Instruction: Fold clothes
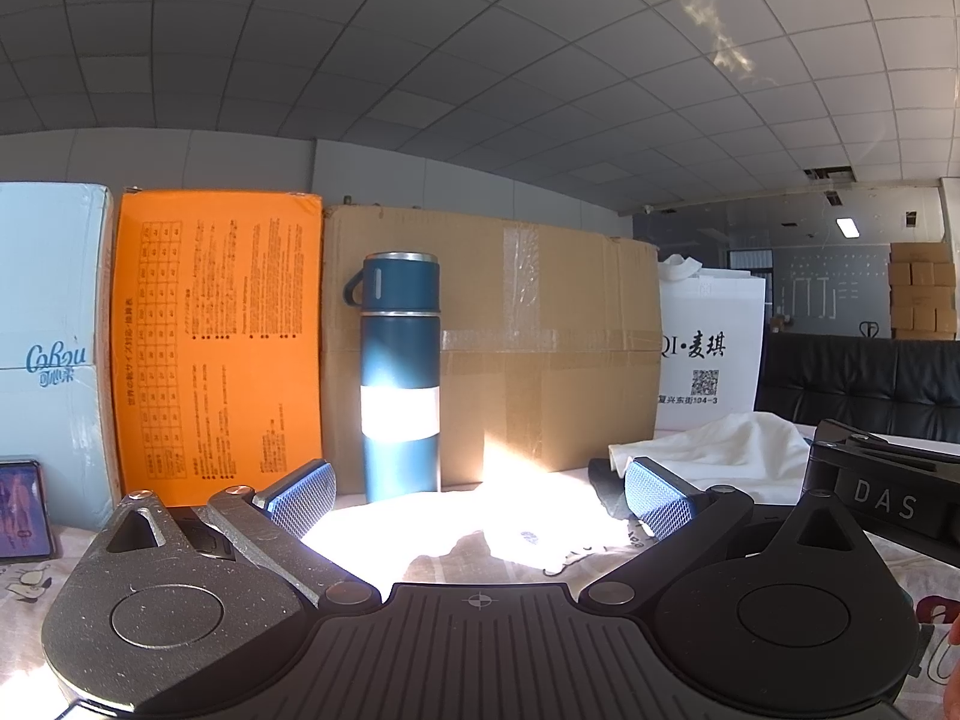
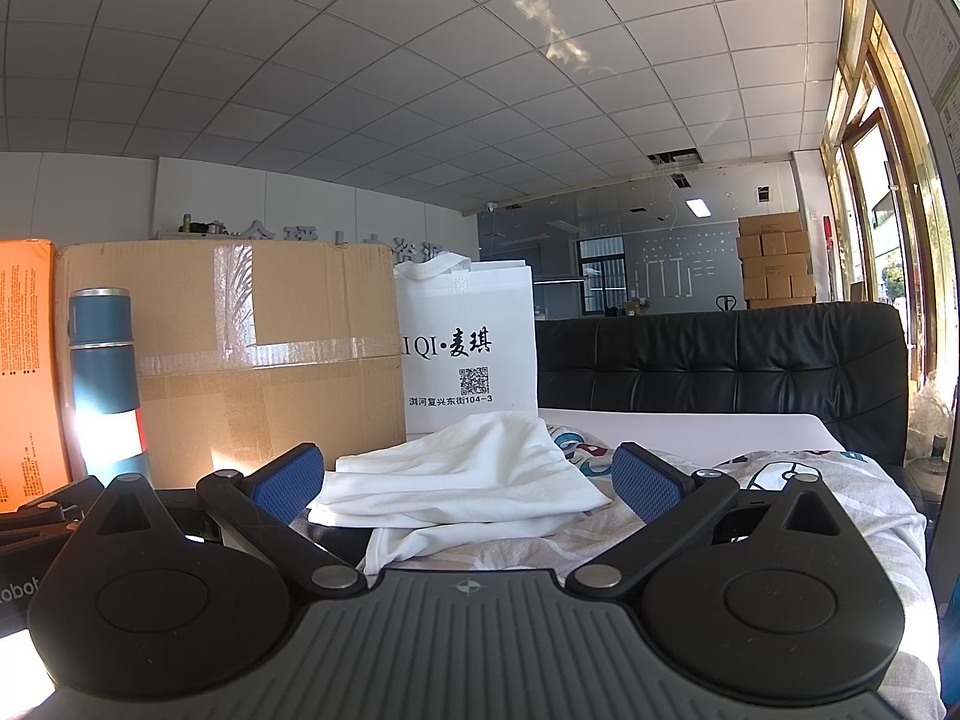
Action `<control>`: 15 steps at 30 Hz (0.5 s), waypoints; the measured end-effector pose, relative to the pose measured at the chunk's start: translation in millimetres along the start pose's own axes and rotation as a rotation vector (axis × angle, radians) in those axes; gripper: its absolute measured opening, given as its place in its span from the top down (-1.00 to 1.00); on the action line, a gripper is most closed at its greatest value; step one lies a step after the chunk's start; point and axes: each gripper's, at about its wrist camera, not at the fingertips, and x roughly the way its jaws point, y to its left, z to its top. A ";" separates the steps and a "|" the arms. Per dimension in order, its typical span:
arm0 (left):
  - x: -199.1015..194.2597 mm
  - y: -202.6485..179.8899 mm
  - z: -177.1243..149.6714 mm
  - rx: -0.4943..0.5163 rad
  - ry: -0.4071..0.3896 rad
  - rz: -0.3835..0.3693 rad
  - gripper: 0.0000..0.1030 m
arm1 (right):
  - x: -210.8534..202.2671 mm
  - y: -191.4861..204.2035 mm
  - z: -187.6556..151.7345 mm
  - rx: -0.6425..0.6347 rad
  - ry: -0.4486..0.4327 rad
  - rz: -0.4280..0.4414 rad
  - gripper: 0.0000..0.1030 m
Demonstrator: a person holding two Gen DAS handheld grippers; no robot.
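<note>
A table point(image 2: 780, 420) draped in a cartoon-print cloth point(image 2: 828, 480) carries a cardboard box point(image 2: 240, 360), an orange box point(image 1: 222, 336) and a white bag point(image 2: 474, 336) along its far edge, with a blue flask point(image 1: 401, 372) in front. The white garment point(image 2: 468, 474) lies loosely bunched near the bag, so folding looks barely begun or only roughly done. The right hand-held gripper point(image 2: 468, 483) faces it, fingers spread and empty. The left hand-held gripper point(image 1: 480, 489) is likewise released, holding nothing. Only the left view shows a pale blue box point(image 1: 48, 348); only the right shows the black sofa point(image 2: 720, 360) fully.
</note>
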 end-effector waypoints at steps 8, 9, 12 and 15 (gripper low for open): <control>-1.9 -0.4 0.1 0.003 -0.004 -0.002 -1.00 | -0.1 -0.2 0.0 0.000 0.000 0.000 -1.00; -2.0 -0.7 0.2 0.003 -0.004 -0.002 -1.00 | -0.2 -0.3 0.1 0.000 0.000 0.000 -1.00; -2.2 -1.0 0.3 0.003 -0.003 -0.004 -1.00 | -0.2 -0.4 0.1 0.000 0.001 0.000 -1.00; -2.1 -1.2 0.4 0.002 -0.002 -0.005 -1.00 | -0.8 -0.6 0.5 0.000 0.002 0.000 -1.00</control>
